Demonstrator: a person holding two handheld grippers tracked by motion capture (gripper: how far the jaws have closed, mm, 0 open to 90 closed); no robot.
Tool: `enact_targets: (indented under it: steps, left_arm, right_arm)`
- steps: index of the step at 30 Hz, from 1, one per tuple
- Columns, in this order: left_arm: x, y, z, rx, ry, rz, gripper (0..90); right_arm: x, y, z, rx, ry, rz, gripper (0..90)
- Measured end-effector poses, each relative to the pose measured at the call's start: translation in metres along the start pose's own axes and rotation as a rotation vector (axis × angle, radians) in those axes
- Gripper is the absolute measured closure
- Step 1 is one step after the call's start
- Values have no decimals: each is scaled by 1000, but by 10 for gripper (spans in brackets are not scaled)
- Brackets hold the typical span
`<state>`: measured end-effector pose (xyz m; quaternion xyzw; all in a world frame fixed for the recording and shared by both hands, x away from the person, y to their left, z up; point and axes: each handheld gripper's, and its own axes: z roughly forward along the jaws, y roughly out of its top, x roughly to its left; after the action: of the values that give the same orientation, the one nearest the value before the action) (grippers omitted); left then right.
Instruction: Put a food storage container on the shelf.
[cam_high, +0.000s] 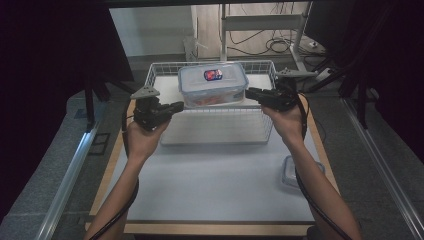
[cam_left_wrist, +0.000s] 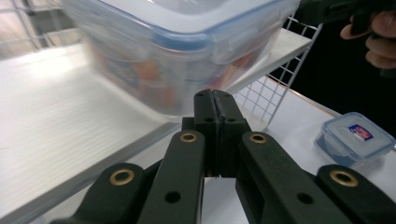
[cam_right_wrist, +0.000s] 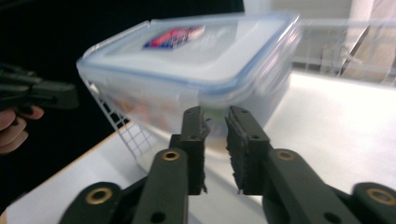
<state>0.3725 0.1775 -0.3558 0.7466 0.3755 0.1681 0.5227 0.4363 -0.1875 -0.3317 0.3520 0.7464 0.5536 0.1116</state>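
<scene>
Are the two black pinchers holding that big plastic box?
No, nothing is held. The left gripper is shut with nothing between its jaws, the right gripper keeps a small empty gap, and the big box sits between them in the wire basket.

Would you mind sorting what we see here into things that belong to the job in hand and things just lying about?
In the job:
- large lidded container
- white wire basket
- left gripper, shut with nothing between its jaws
- right gripper, jaws slightly apart

Lying about:
- small lidded container near the table's right edge
</scene>
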Motion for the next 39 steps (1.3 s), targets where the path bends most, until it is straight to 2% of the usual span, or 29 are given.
enact_targets:
  steps: [3, 6, 12, 20, 24, 26, 30, 31, 33, 37, 39]
  left_arm:
    - [-1, 1, 8, 10, -3, 2, 897]
    - [0, 3, 17, 23, 44, 8, 896]
    - [8, 6, 23, 23, 91, -23, 894]
    - [16, 9, 29, 20, 98, -61, 884]
    - [11, 9, 27, 13, 82, -44, 864]
    - [4, 6, 22, 8, 75, -22, 812]
    - [-4, 0, 16, 3, 66, -8, 744]
    - [-7, -3, 14, 8, 68, 2, 689]
    - [-16, -12, 9, 25, 73, 31, 641]
    - [-23, -24, 5, 38, 67, 44, 551]
    - [-28, -37, 3, 57, 52, 49, 472]
  right_arm:
    - [1, -5, 5, 25, 3, -11, 795]
    - [3, -9, 12, 48, -3, -28, 810]
    - [4, -10, 19, 60, 1, -27, 808]
    - [4, -8, 27, 56, -6, -32, 806]
    - [7, -10, 27, 63, 3, -39, 800]
    - [13, -13, 24, 67, 9, -68, 776]
    - [17, -16, 19, 68, 17, -87, 734]
    - [22, -20, 14, 77, 25, -113, 696]
    - [25, -25, 10, 82, 27, -129, 662]
    - [30, -36, 2, 100, 32, -154, 591]
    - [33, -47, -3, 115, 32, -167, 537]
